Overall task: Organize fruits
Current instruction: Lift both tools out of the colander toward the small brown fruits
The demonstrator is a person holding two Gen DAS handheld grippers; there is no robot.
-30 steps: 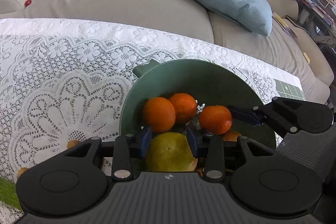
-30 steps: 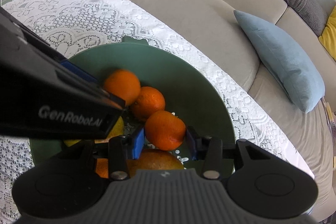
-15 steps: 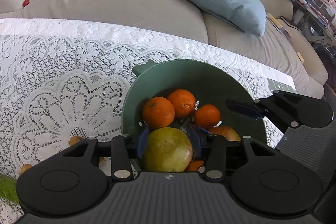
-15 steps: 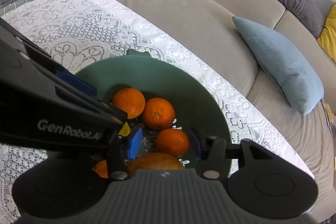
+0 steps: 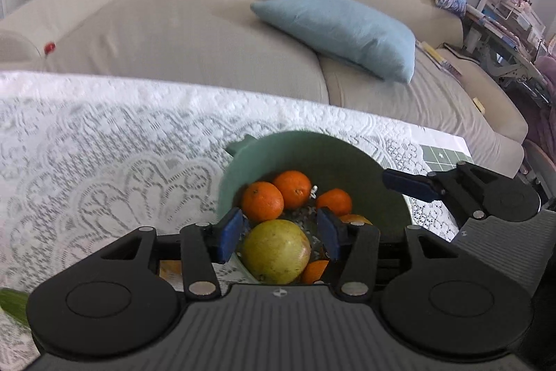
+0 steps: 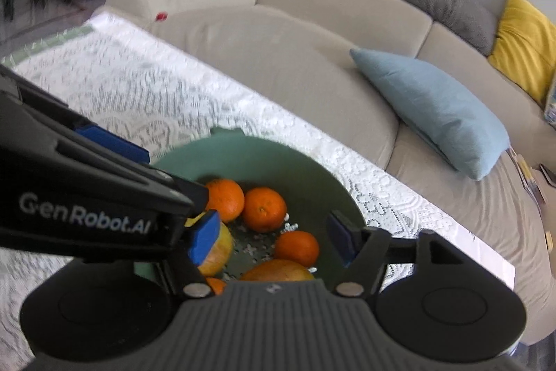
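Where hidden rightward, pear (image 5: 276, 251) leftward.

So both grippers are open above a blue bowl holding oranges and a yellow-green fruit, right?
Not quite: the bowl is green, as both wrist views show. The rest holds: the left gripper and right gripper are open above it, with oranges and a yellow-green fruit inside.

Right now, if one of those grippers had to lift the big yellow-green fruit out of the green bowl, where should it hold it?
Probably across its widest middle, from above. The yellow-green fruit is round and smooth, resting low in the green bowl, whose wall blocks a level approach. Oranges crowd the far side.
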